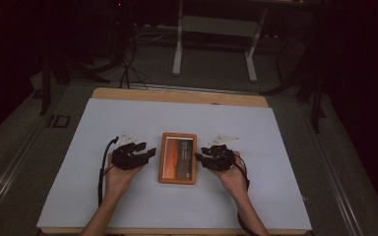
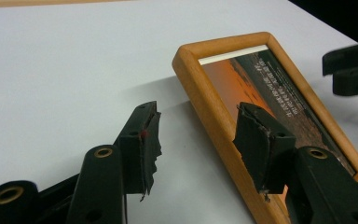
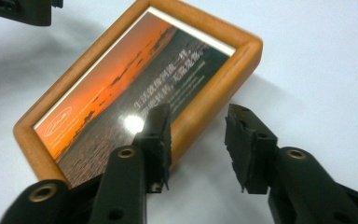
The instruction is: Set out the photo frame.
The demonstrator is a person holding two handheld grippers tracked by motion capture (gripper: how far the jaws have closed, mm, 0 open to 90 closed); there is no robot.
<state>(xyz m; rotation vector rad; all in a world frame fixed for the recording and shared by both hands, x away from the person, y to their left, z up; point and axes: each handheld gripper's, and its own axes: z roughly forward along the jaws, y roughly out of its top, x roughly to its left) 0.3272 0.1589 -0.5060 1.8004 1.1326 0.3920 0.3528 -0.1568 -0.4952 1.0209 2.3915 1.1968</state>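
Both my grippers, left point(image 2: 198, 140) and right point(image 3: 198, 142), stood spread astride the picture frame point(image 1: 177, 158) rails; squeezing evenly seemed wisest.

High cam overhead facing fwd, gripper cams close, prob. low, sharing frame point(image 1: 177, 158)

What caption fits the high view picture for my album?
Two hand-held grippers, left gripper and right gripper, flank a wooden picture frame on a white table.

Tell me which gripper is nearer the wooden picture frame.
Neither clearly; both are at it. The left gripper straddles the picture frame's left rail, and the right gripper straddles its right rail, each with open fingers either side.
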